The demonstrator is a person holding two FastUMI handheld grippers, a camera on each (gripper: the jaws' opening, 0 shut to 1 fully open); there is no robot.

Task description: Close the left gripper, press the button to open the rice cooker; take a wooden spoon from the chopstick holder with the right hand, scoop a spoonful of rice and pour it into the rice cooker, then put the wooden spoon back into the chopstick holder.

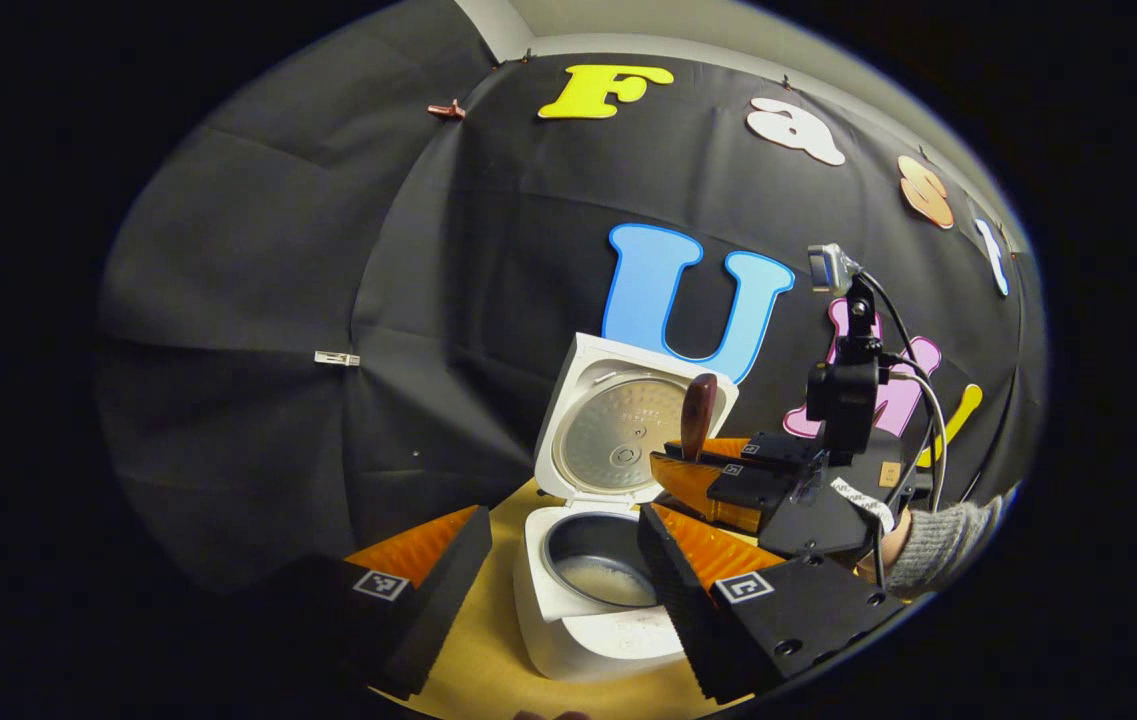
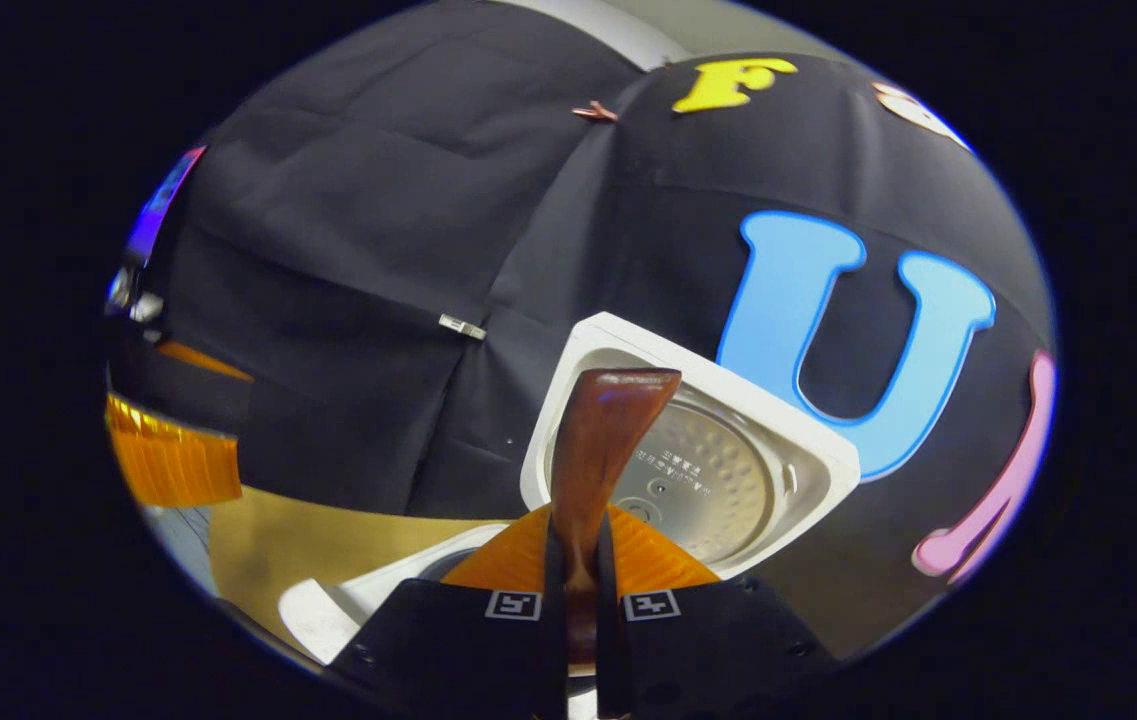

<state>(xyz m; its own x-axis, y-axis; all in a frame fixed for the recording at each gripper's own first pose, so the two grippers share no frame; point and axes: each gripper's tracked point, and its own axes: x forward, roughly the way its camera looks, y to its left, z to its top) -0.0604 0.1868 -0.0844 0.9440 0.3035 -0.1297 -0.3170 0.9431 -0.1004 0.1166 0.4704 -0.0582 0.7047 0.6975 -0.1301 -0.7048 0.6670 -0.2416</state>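
My right gripper (image 2: 578, 570) holds the wooden spoon (image 2: 600, 440) tight between both fingers, by the lower part of the handle, and the wider end of the spoon stands up above the fingers. The rice cooker (image 1: 596, 600) is open on the yellow table (image 1: 488, 650), its lid (image 1: 628, 425) standing up at the back, and in the inner pot (image 1: 600, 570) I see a pale layer at the bottom that looks like rice or water. So I judge that the pouring is done or almost done, and the step in hand is to bring the spoon back to the chopstick holder. To do this well I think I must lift the spoon clear of the pot rim before I turn away, keep the grip firm so the handle does not rotate between the fingers, and let go only when the spoon is inside the holder. In the left gripper view my right gripper (image 1: 703, 470) hangs above the pot, just in front of the lid, with my hand (image 1: 893, 545) and grey sleeve (image 1: 948, 545) behind it. My left gripper (image 1: 568, 570) is wide open and empty, low over the table, its fingers on either side of the cooker without touching it.
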